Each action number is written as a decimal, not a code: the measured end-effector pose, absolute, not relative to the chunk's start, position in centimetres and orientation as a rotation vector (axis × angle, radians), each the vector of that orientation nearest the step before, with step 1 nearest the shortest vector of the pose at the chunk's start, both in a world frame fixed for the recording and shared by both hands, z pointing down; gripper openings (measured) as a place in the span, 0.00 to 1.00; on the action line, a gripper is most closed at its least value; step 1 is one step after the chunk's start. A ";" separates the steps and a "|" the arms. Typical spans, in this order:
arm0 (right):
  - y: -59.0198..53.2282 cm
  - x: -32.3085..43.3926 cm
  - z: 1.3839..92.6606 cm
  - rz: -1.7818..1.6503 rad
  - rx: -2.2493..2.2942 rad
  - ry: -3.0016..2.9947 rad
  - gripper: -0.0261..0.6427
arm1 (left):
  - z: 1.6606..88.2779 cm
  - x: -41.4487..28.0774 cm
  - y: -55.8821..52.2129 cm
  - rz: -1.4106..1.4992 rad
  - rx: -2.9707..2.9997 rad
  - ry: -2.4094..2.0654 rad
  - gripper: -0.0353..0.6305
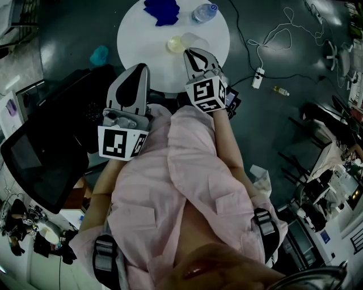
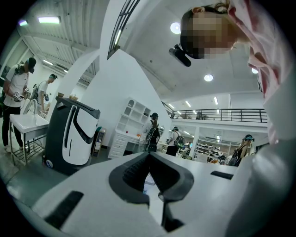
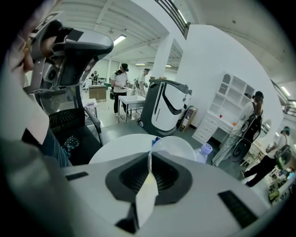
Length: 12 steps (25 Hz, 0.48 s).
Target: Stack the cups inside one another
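Grey floor [image 1: 272, 51] fills the head view, with white cables [image 1: 272, 34] trailing over it at upper right and a small teal object [image 1: 99, 55] lying at upper left. Pink garment [image 1: 181, 187] of the person covers the lower centre of that view. Black chair [image 1: 68, 107] stands to the left, beside the person.

Round white worktop [image 1: 142, 34] lies at the top centre, ahead of both grippers.

Left gripper [image 1: 140, 68] is held short of the worktop's near edge; in the left gripper view [image 2: 149, 156] its jaws are clenched tip to tip with nothing between them.

Right gripper [image 1: 187, 52] reaches over the worktop, angled downward; in the right gripper view [image 3: 149, 155] its jaws are pinched together on the thin wall of the clear cup [image 3: 178, 144].

Blue cloth [image 1: 161, 10] lies crumpled at the far edge of the worktop. Water bottle [image 1: 203, 11], clear with a blue cap, lies just right of the cloth.

The clear cup [image 1: 195, 41] sits near the worktop's centre at the right gripper's tips; whether its base touches the worktop cannot be told. Pale yellow cup [image 1: 176, 44] stands just to its left, close against it.
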State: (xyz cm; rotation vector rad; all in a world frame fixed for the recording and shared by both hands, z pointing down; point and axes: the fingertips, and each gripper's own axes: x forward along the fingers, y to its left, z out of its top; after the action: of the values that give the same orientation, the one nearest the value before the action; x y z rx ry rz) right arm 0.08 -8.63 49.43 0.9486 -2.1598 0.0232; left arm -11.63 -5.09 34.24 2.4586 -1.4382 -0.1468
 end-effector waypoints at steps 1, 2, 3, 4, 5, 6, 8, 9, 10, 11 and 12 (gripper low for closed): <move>-8.6 0.0 49.6 0.024 0.943 -2.159 0.09 | 34.3 -11.6 -5.1 -0.147 2.458 -1.438 0.08; -8.6 0.0 49.7 0.024 0.938 -2.158 0.09 | 34.3 -11.7 -5.1 -0.147 2.458 -1.439 0.08; -8.6 -0.1 49.9 0.025 0.932 -2.157 0.09 | 34.3 -11.7 -5.1 -0.146 2.457 -1.439 0.08; -8.6 -0.1 50.0 0.026 0.927 -2.156 0.09 | 34.3 -11.7 -5.1 -0.146 2.457 -1.439 0.08; -8.7 -0.2 50.2 0.027 0.922 -2.155 0.09 | 34.3 -11.7 -5.1 -0.146 2.456 -1.439 0.08; -8.7 -0.3 50.3 0.027 0.918 -2.154 0.09 | 34.3 -11.7 -5.1 -0.147 2.456 -1.440 0.08; -8.7 -0.4 50.6 0.027 0.909 -2.151 0.09 | 34.3 -11.8 -5.2 -0.148 2.455 -1.440 0.08; -8.7 -0.4 50.7 0.027 0.903 -2.150 0.09 | 34.3 -11.8 -5.2 -0.149 2.453 -1.440 0.08; -8.8 -0.5 50.9 0.027 0.896 -2.148 0.09 | 34.3 -11.8 -5.3 -0.149 2.452 -1.441 0.08; -8.8 -0.5 51.0 0.028 0.889 -2.147 0.09 | 34.3 -11.8 -5.3 -0.149 2.452 -1.441 0.08; -8.7 -0.6 51.2 0.029 0.881 -2.146 0.09 | 34.3 -11.8 -5.4 -0.149 2.452 -1.441 0.08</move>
State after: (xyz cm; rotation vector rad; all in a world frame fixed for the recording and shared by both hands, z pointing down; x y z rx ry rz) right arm -0.58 -8.75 51.21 0.8808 -2.1460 0.0294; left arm -11.75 -5.38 34.32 2.4520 -1.4405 -0.1490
